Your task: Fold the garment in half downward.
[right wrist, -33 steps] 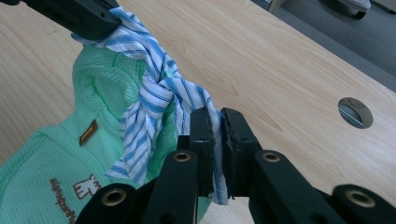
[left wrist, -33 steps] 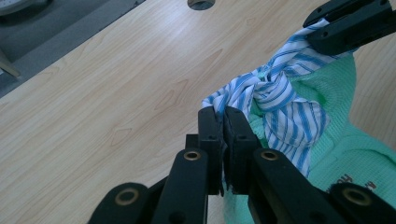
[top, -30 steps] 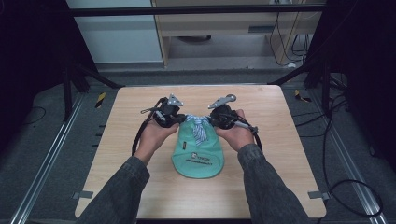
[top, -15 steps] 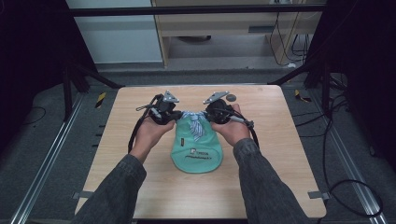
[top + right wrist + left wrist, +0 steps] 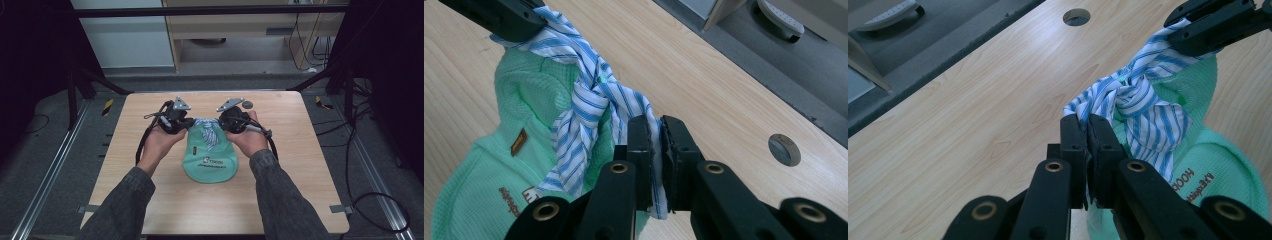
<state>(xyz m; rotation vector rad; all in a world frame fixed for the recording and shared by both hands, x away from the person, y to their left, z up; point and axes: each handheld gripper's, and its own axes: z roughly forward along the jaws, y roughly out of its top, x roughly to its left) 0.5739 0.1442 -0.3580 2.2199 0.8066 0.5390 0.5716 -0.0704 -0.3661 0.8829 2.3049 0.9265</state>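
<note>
High view: green bib (image 5: pixel 210 162) lies flat mid-desk (image 5: pixel 300 200), rounded end toward the person, blue-white striped ties (image 5: pixel 207 131) knotted at its far end. Both forearms reach in from below, hands level, one each side of the knot; left tongs (image 5: pixel 187 123) and right tongs (image 5: pixel 223 123) meet the ties from opposite sides. A small dark round disc (image 5: pixel 247 104) sits near the desk's far edge. Left gripper view: left tongs (image 5: pixel 1087 131) clamped on one striped tie end, jaws nearly together, cloth pinched between; the other tongs (image 5: pixel 1215 25) grip the far tie end. Right gripper view: right tongs (image 5: pixel 654 135) clamped on the other tie end, striped cloth between the jaws; knot (image 5: pixel 591 95) just beyond, over the green mesh.
</note>
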